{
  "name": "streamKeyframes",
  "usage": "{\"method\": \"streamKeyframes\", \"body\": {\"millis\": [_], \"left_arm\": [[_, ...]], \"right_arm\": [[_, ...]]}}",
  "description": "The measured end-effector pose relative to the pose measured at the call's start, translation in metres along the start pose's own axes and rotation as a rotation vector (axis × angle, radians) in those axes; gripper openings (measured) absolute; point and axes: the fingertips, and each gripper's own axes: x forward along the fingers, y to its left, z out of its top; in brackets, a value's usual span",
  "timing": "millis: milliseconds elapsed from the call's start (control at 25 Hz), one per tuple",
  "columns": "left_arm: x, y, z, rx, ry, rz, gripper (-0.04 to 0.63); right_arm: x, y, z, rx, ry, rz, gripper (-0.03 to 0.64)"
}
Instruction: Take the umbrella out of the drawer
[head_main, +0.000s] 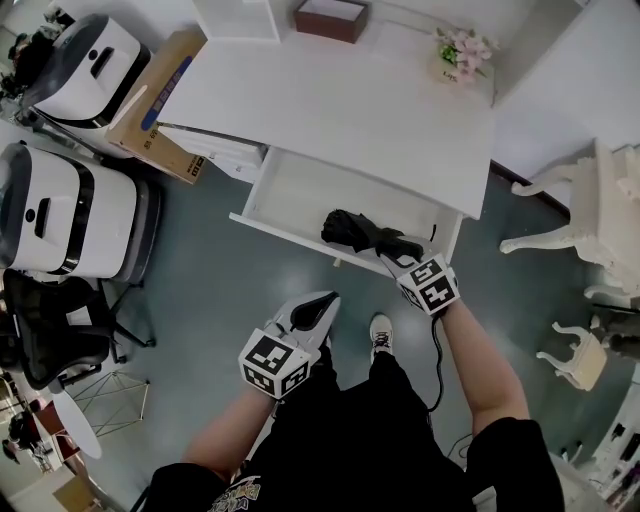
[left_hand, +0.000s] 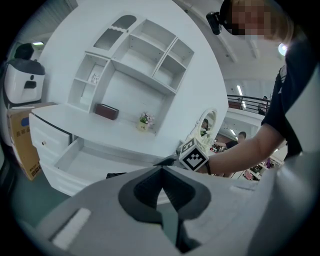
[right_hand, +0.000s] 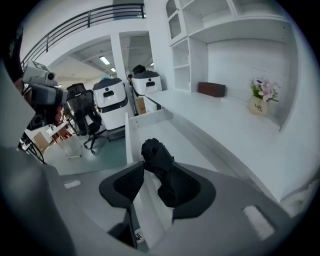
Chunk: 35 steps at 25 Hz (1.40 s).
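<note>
Umbrella (head_main: 352, 231): black, folded, across front wall of open drawer (head_main: 290, 195); right hand-held gripper (head_main: 398, 257) closed on its near end, seemingly off-centre. Left hand-held gripper (head_main: 318, 308): jaws together, empty. Risk: fabric snags the wall, slips free.

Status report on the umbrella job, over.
Left gripper shut, empty, short of the drawer. Right gripper jaws either side of the umbrella, clamp unconfirmed. It lies in the open drawer, nothing on top of it.
</note>
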Motion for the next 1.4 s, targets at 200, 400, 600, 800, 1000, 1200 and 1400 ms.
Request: {"method": "streamKeyframes", "body": {"millis": [200,400,600,800,1000,1200,1400], "left_arm": [[0.001,0.010,-0.004,-0.013,0.009,-0.003,0.000],[0.004,0.017,-0.008,-0.016,0.022,-0.003,0.000],[0.005,0.023,-0.016,-0.050,0.037,0.010,0.000],[0.004,0.029,-0.022,-0.075,0.046,0.022,0.000],[0.004,0.038,-0.025,-0.094,0.054,0.028,0.000],[0.005,0.046,-0.024,-0.106,0.061,0.026,0.000],[0.009,0.050,-0.027,-0.116,0.071,0.025,0.000]], "right_arm": [[0.030,-0.007,-0.015,-0.100,0.112,0.026,0.215],[0.056,-0.010,-0.032,-0.208,0.231,0.057,0.260],[0.077,-0.014,-0.043,-0.289,0.312,0.087,0.287],[0.100,-0.017,-0.052,-0.367,0.375,0.096,0.298],[0.117,-0.020,-0.056,-0.398,0.406,0.100,0.291],[0.126,-0.018,-0.059,-0.427,0.430,0.125,0.296],[0.133,-0.019,-0.063,-0.439,0.445,0.147,0.298]]}}
